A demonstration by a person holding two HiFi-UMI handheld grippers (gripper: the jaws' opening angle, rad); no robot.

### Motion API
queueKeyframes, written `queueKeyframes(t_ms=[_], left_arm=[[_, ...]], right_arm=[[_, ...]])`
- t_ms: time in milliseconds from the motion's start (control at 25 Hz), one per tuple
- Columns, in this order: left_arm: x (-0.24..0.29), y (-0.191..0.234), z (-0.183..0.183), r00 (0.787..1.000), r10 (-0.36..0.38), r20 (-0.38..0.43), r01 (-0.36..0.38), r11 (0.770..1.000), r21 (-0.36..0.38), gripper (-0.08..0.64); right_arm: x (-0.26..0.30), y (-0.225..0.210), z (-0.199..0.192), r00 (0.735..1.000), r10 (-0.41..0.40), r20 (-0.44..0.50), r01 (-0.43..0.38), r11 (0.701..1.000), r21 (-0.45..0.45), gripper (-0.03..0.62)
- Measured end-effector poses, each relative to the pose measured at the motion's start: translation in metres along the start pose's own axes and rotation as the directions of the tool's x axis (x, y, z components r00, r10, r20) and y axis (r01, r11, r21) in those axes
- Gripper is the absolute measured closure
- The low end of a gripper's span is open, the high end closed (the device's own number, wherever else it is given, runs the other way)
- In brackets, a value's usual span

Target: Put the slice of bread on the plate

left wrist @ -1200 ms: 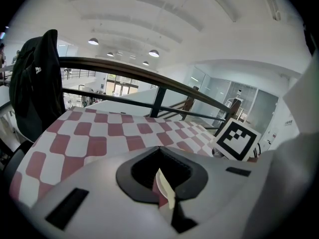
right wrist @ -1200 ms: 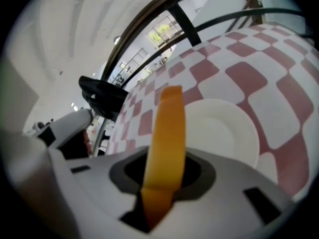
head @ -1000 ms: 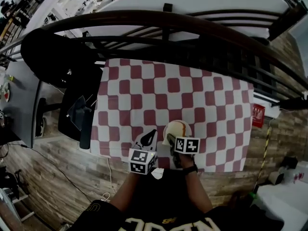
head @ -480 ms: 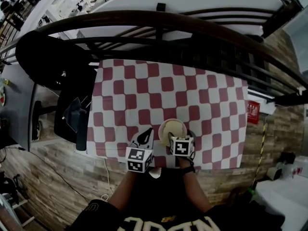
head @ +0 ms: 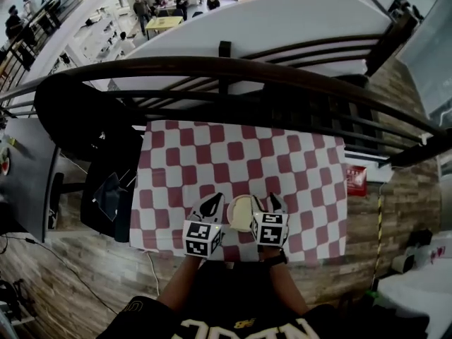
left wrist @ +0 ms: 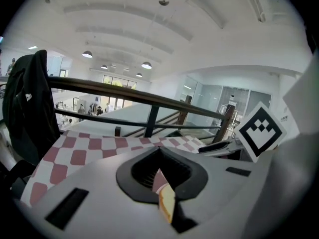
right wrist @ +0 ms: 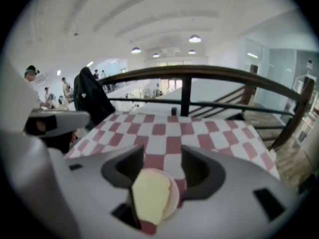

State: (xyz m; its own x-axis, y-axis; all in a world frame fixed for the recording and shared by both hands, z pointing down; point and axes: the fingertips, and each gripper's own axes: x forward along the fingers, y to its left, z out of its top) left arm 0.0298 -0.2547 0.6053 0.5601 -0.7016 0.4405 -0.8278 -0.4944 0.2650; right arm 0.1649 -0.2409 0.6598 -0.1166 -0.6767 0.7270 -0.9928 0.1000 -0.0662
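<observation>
The slice of bread (right wrist: 148,195) lies on the plate (right wrist: 174,195), between both grippers. Right gripper (head: 274,203) jaws are apart and empty, having just narrowed; left gripper (head: 212,205) jaws are together.

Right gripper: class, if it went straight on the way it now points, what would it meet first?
The right gripper would probably meet the checkered tablecloth, just beyond the plate holding the bread slice; depth is unclear, so it might clip the plate's rim.

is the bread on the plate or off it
On it: the bread lies flat on the plate, which sits on the checked cloth.
</observation>
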Motion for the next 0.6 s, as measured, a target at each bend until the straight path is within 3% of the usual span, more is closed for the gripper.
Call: queueKeyframes(t_ms=[80,200,440,600], left_arm=[[-0.003,-0.001,0.026,0.999,-0.006,0.045,0.006,1.000,0.018,0.543],[-0.013,-0.008,0.065,0.993,-0.021,0.115,0.016,0.999,0.046,0.543],[-0.036,-0.031,0.137,0.965,-0.063,0.256,0.034,0.993,0.116,0.543],[-0.055,-0.043,0.168,0.941,-0.077,0.331,0.033,0.990,0.138,0.543]], right_arm=[[-0.019,0.004,0.035,0.994,0.013,0.113,-0.015,1.000,0.011,0.414],[-0.056,0.013,0.087,0.958,0.030,0.286,-0.036,0.999,0.016,0.535],[-0.131,0.035,0.163,0.846,0.071,0.528,-0.063,0.997,-0.034,0.578],[-0.161,0.048,0.180,0.806,0.085,0.586,-0.064,0.996,-0.056,0.578]])
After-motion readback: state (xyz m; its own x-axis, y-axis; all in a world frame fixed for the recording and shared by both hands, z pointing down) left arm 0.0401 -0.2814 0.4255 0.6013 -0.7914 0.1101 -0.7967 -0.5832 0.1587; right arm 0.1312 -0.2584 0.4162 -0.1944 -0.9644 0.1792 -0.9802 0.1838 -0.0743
